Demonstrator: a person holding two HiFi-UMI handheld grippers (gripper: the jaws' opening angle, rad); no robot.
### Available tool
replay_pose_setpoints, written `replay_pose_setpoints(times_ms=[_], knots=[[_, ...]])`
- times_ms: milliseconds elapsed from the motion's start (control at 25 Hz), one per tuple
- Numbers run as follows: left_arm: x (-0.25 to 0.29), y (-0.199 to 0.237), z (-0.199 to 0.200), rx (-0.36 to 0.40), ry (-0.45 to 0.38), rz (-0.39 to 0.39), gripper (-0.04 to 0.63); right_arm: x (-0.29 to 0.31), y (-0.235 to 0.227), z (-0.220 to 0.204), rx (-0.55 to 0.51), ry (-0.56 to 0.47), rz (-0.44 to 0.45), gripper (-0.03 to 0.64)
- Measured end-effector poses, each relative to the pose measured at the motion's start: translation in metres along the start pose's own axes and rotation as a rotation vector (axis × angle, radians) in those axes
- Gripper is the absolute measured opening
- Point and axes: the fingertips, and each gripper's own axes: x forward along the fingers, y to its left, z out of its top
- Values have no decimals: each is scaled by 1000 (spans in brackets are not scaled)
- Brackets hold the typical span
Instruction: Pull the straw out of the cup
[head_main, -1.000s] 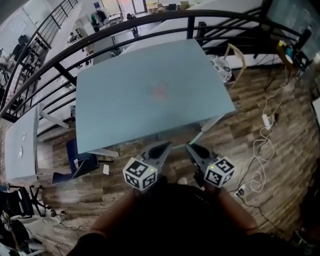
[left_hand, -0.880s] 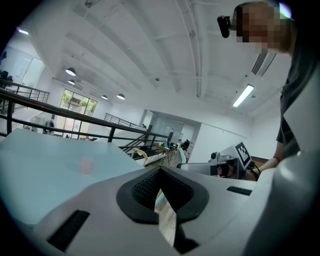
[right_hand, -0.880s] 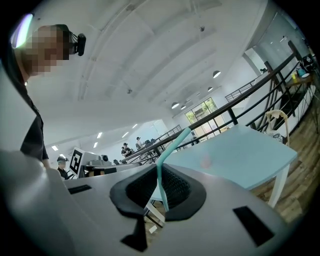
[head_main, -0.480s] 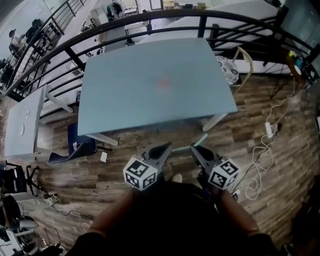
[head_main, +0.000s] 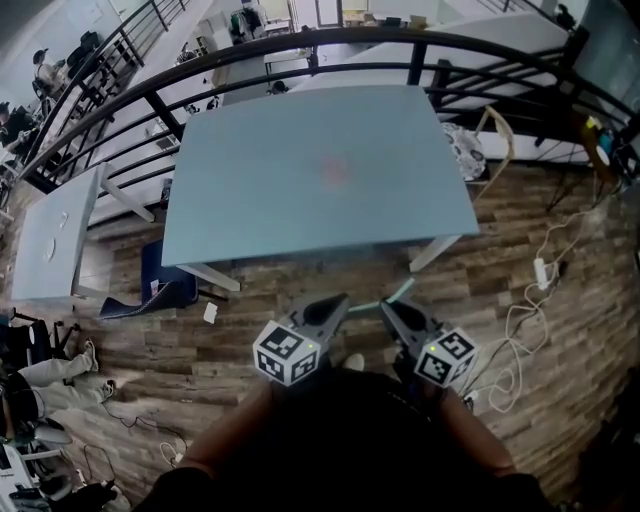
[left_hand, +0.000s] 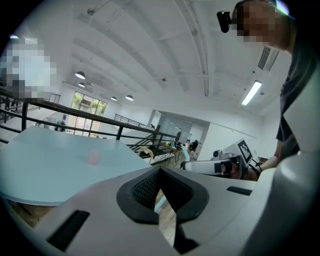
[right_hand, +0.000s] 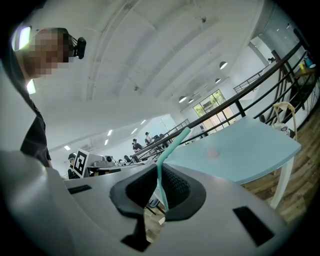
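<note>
The teal straw (right_hand: 173, 145) is clamped in the right gripper (head_main: 390, 306), pointing toward 1 o'clock at the table (head_main: 250, 200), with the empty, closed left gripper (head_main: 335, 302) just beside it at 9 o'clock; no cup shows.

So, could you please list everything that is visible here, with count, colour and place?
table: one, light blue, centre
second table: one, pale, far left
railing: one, black, behind the table
chair: one, dark blue, by the table's near left leg
cables: several, white, on the floor at right
straw: one, teal, between the right gripper's fingers
cup: none in view
left gripper: one, grey, shut, holding nothing
right gripper: one, grey, shut on the straw
</note>
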Motion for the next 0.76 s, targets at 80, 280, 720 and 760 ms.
replay_pose_setpoints(times_ms=[80,280,720,760], knots=[[2,-3,1,3,2,-5,11,-4,0,2,0,-6,-3,38],[5,-8,0,10,8,-19,11,-10,-1,3,1,-18,-14,38],[9,-13,0,14,15,-41,11,-17,-3,5,7,-35,-32,38],[9,-13,0,14,15,-41,11,-17,-2,5,7,-36,-32,38]])
